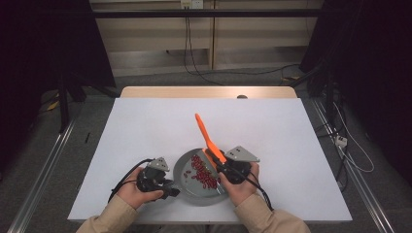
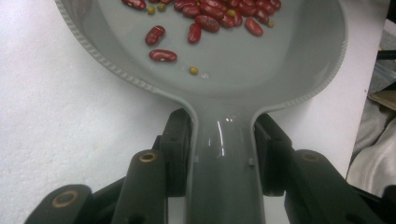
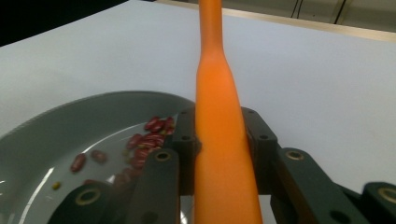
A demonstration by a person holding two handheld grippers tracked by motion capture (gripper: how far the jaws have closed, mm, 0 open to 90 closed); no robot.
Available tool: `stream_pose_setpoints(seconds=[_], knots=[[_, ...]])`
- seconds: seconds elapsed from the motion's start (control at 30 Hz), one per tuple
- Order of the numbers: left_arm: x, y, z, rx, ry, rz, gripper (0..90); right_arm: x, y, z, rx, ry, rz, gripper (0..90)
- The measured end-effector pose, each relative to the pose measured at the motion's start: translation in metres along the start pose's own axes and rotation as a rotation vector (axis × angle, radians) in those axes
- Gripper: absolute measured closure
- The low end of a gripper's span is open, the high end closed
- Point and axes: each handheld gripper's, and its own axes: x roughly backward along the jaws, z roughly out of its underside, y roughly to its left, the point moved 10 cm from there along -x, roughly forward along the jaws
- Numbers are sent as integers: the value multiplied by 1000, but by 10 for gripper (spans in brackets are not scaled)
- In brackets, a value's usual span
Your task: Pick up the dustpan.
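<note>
While our left tongs [image 2: 223, 154] clamp the grey pan's [image 1: 190, 187] handle on the white desk [image 1: 145, 126], our right tongs [image 3: 219, 140] grip an orange spatula [image 1: 208, 138]. Its blade sits among the red beans [image 1: 201, 174] in that pan.

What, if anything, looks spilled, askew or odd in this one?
Nothing stands out. The red beans all lie inside the grey pan; none show on the white table. The left gripper clamps the pan handle, the right gripper the orange spatula.

You have a white table [image 1: 145, 131] before you. Behind it, 2 black cables [image 1: 194, 53] hang down a wooden wall [image 1: 155, 39].
</note>
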Motion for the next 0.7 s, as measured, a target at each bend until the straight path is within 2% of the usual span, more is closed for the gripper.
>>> stream_pose_setpoints(seconds=[0.03, 0.1, 0.17, 0.23, 0.33, 0.4, 0.47, 0.5, 0.57, 0.63, 0.67, 0.7], knots=[[0, 0, 0, 4, -6, -5, 622, 0, 5, -4, -6, -18, -19, 715], [-2, 2, -1, 13, -17, -10, 622, 1, 15, -8, -47, -18, -59, 715], [-2, 2, -1, 8, -18, -8, 624, 0, 21, -10, 2, -29, -56, 715], [-2, 3, -1, 2, -24, -13, 621, 0, 18, -13, -6, -43, -58, 715], [-2, 4, -1, -8, -29, -19, 620, 4, 0, -21, -33, -63, -37, 714], [-2, 3, -2, -14, -39, -20, 626, 7, -13, -26, -34, -70, -13, 714], [-1, 5, -3, -54, -50, -34, 630, 9, -27, -29, -33, -74, 11, 714], [-1, 5, -4, -45, -64, -28, 631, 10, -34, -30, -30, -73, 25, 714], [-2, 8, -4, -61, -96, -33, 632, 11, -46, -29, -43, -69, 32, 715], [0, 11, -4, -55, -115, -57, 632, 13, -58, -28, -48, -66, 48, 714], [1, 10, -5, -56, -128, -40, 632, 14, -62, -27, -49, -67, 52, 715], [3, 11, -6, -49, -137, -61, 632, 15, -66, -27, -48, -66, 63, 715]])
